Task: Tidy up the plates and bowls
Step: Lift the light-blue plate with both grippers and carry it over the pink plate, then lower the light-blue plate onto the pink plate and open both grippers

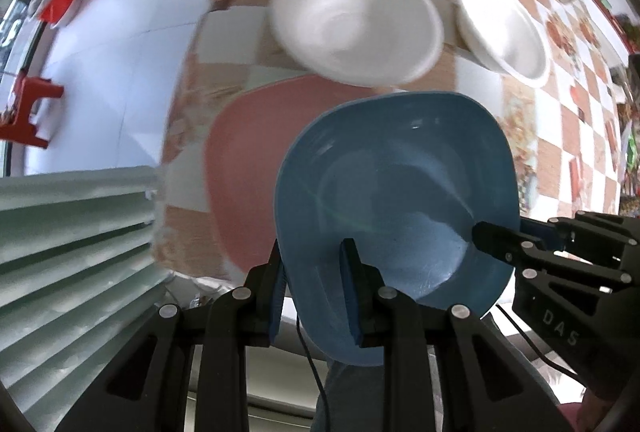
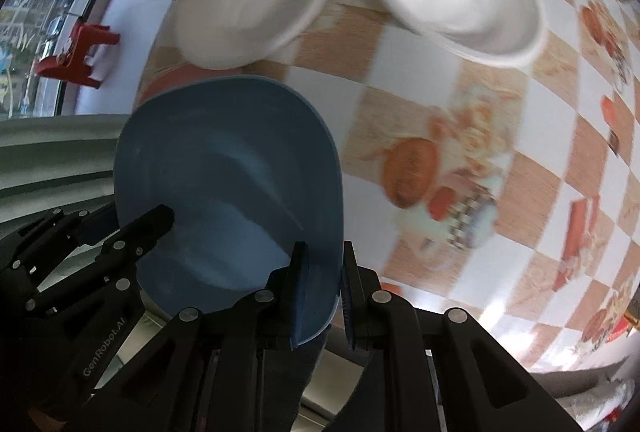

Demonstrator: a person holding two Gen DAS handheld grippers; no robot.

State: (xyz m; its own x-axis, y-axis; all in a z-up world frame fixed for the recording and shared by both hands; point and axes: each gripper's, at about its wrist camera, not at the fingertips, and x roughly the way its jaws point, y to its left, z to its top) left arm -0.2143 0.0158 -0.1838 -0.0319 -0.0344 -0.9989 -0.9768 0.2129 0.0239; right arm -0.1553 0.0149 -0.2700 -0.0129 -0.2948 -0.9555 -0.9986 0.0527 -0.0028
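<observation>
Both my left gripper (image 1: pixel 316 288) and right gripper (image 2: pixel 322 292) pinched opposite rims of one blue squarish plastic plate (image 1: pixel 396 200); white foam bowls (image 1: pixel 356 20) sat at twelve o'clock.

Blue plate (image 1: pixel 400 192), pink plate (image 1: pixel 244 168), white bowls (image 1: pixel 356 20), orange-and-white checkered tablecloth (image 2: pixel 500 136)

Table (image 2: pixel 480 104) in checkered food-print cloth, three white bowls (image 1: pixel 356 20), pink plate (image 1: pixel 240 168) resting on it

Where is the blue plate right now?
The blue plate is held over the checkered table's near edge, pinched by both tongs, left and right, above the pink plate.
</observation>
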